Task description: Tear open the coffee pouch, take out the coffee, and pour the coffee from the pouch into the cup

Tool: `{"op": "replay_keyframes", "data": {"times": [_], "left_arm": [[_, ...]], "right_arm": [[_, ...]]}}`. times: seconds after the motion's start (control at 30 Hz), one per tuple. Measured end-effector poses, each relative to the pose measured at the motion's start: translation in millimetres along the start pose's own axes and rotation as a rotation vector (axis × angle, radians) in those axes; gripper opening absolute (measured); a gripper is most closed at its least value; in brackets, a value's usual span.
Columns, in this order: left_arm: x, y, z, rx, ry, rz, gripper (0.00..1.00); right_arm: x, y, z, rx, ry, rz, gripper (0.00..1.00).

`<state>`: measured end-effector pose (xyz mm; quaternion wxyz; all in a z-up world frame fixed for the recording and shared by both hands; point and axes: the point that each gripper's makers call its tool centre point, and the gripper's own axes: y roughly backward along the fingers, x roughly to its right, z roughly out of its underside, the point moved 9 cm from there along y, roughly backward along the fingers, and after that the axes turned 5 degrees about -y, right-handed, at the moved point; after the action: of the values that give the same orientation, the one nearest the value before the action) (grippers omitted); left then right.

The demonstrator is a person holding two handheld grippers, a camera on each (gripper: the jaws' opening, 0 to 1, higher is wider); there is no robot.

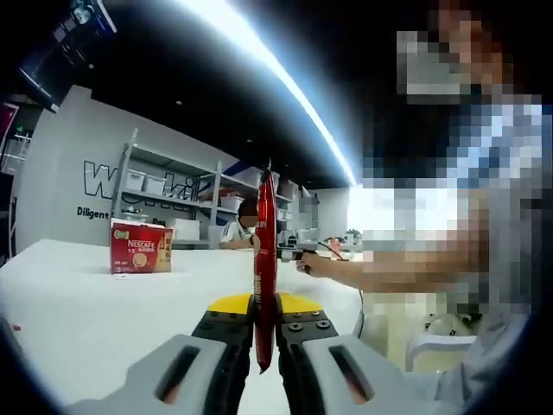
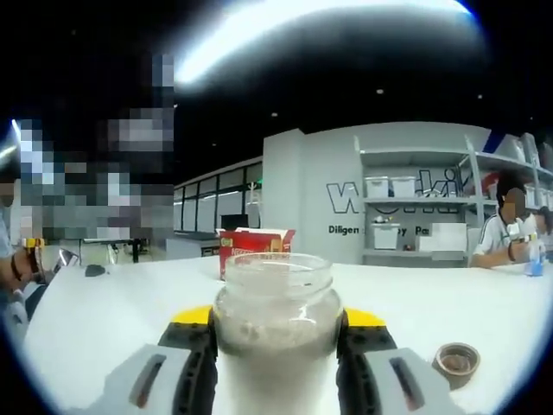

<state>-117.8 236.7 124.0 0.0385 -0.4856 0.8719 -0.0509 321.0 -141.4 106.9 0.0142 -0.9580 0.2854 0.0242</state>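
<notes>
In the left gripper view a thin red coffee stick pouch (image 1: 265,259) stands upright, seen edge-on, with my left gripper (image 1: 265,333) shut on its lower part. In the right gripper view a clear glass jar (image 2: 275,333) with an open mouth and pale powder or milky contents sits between the jaws, and my right gripper (image 2: 276,346) is shut on its sides. A red Nescafe box (image 1: 140,247) stands on the white table (image 1: 78,311) to the left, and the same box (image 2: 252,243) shows behind the jar.
A small round brown lid (image 2: 456,359) lies on the table (image 2: 449,303) at the right. A person's forearm (image 1: 371,270) reaches over the table from the right. Shelving with bins (image 1: 164,186) lines the far wall, where another person sits (image 2: 505,229).
</notes>
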Motion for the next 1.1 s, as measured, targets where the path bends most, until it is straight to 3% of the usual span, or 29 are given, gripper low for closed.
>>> {"op": "replay_keyframes", "data": {"times": [0.67, 1.1], "left_arm": [[5.0, -1, -0.1, -0.020, -0.001, -0.005, 0.12], [-6.6, -2, 0.4, -0.007, 0.004, 0.003, 0.12]], "right_arm": [[1, 0, -0.5, 0.003, -0.002, 0.002, 0.53], [-1, 0, -0.7, 0.005, 0.000, -0.006, 0.54]]}}
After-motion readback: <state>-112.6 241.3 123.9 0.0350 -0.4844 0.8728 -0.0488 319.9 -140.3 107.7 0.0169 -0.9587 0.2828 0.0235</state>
